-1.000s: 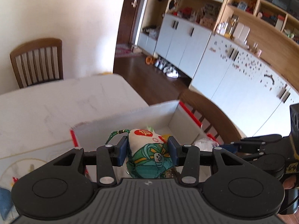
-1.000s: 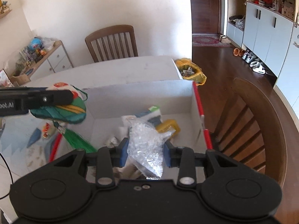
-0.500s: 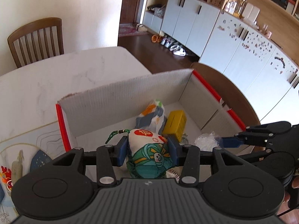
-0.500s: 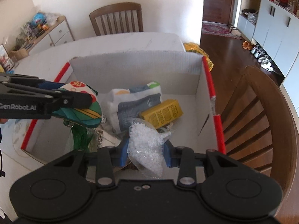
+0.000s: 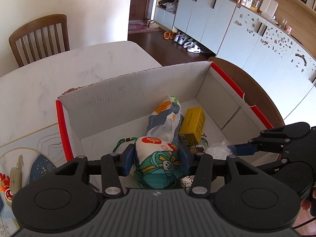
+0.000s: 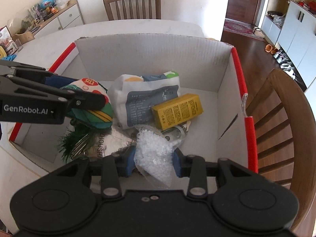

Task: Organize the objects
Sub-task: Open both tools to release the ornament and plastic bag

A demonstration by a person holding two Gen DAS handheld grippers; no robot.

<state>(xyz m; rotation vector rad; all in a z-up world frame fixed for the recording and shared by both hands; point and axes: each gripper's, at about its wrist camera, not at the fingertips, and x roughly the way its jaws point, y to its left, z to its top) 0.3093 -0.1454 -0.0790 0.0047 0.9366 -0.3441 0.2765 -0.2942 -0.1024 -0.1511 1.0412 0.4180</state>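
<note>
A white cardboard box (image 5: 128, 90) with red rims stands on the table. My left gripper (image 5: 156, 158) hangs over its near side. Between its pads is a white and green cloth pouch (image 5: 156, 165) with a green cord, and the jaws are opening. In the right wrist view that left gripper (image 6: 86, 92) comes in from the left with the pouch (image 6: 92, 116) above the box (image 6: 150, 51). My right gripper (image 6: 154, 160) is shut on a clear bag of white bits (image 6: 154, 154), low inside the box. The left wrist view shows the right gripper (image 5: 237, 148) and its bag (image 5: 215, 150) at the right.
Inside the box lie a yellow carton (image 6: 176, 110), a white and grey packet (image 6: 146, 98) and a silvery pack (image 6: 114, 140). A wooden chair (image 6: 280, 122) stands against the box's right side, another chair (image 5: 39, 37) beyond the table. A printed placemat (image 5: 29, 158) lies left of the box.
Both grippers have sunk toward the box and tilted further down, each with its load. The box's inside and contents have come into fuller view.
</note>
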